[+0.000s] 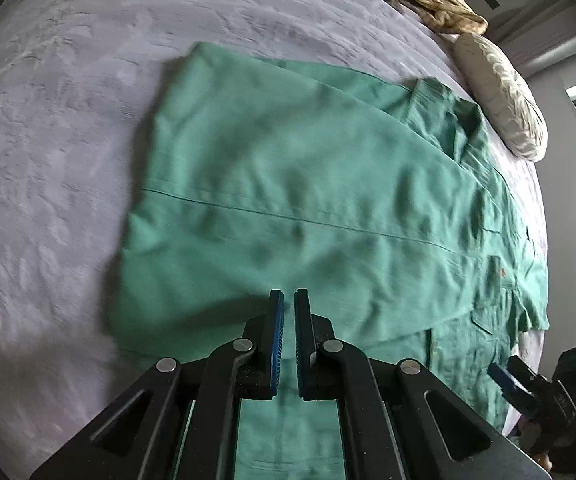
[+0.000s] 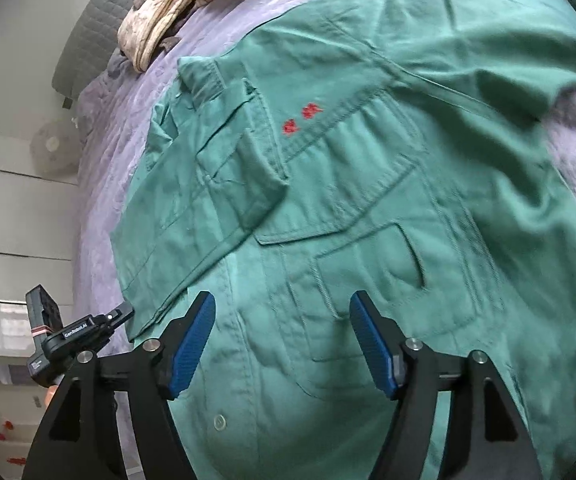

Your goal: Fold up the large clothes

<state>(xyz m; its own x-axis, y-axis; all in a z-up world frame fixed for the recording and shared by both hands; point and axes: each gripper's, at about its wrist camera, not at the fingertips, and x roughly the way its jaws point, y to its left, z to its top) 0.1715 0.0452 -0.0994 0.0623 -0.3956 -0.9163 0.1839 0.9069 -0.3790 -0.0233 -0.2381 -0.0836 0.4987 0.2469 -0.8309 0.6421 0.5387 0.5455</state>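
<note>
One green shirt (image 1: 296, 184) across lilac bedspread (image 1: 56, 128), cream pillow (image 1: 500, 96) beyond

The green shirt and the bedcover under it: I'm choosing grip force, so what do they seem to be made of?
The green shirt looks like matte woven cotton or a cotton blend: crisp stitched seams, flap pockets, soft creases, no sheen. The lilac bedcover looks like plush fleece or velvety pile: a fuzzy, mottled nap with brushed streaks. Neither fibre can be confirmed by sight.

Green work shirt (image 2: 368, 208) spread flat across the bed!
One side's folded over the front; chest pockets and red embroidery face up.
</note>
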